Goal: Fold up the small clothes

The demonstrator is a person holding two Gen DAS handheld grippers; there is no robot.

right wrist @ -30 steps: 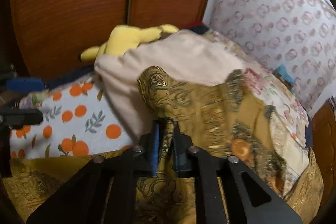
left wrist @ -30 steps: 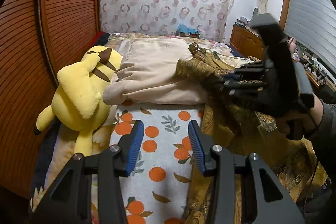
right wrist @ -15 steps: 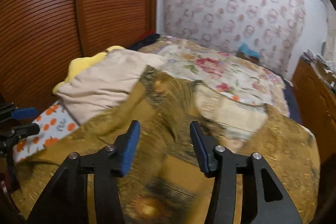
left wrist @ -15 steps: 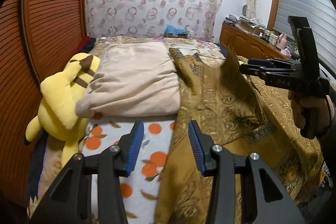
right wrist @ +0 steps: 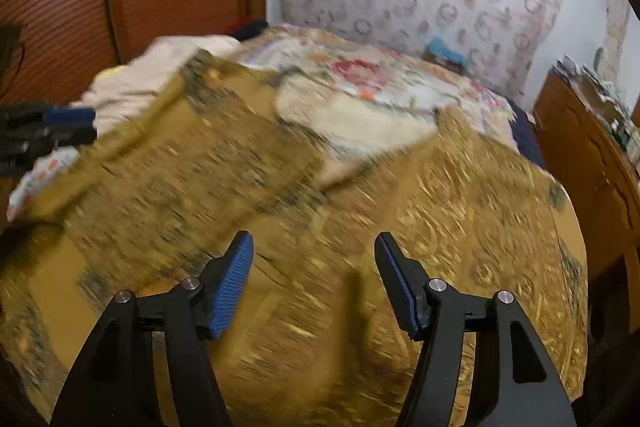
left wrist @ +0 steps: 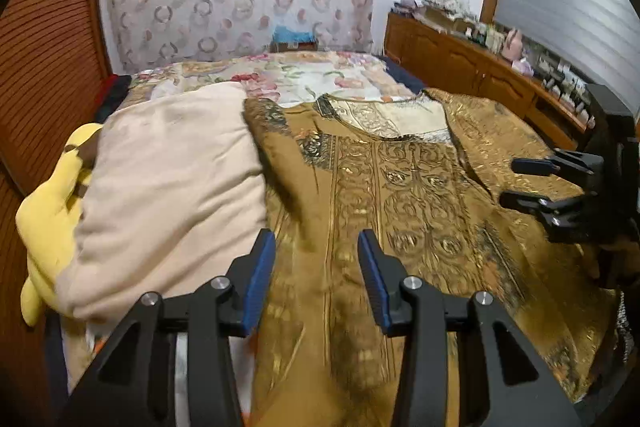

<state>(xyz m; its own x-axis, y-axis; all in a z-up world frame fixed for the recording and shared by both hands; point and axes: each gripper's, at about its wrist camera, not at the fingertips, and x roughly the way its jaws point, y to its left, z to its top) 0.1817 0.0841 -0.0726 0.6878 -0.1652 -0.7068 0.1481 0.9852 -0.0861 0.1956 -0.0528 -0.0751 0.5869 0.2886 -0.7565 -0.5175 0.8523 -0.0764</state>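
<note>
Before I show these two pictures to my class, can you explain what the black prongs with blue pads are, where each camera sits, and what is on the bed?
A person holds a two-finger hand-held gripper in each hand, with a camera on each looking along its fingers. One view shows the left hand-held gripper, open and empty; the other the right hand-held gripper, jaws opening, nothing between them. On the bed lies a gold patterned garment spread flat, beside a beige folded blanket and a yellow plush toy.

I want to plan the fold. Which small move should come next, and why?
Probably lower the right gripper onto the garment's near right edge and pinch it: the garment lies spread flat, and both grippers are empty, the right one's jaws opening.
</note>
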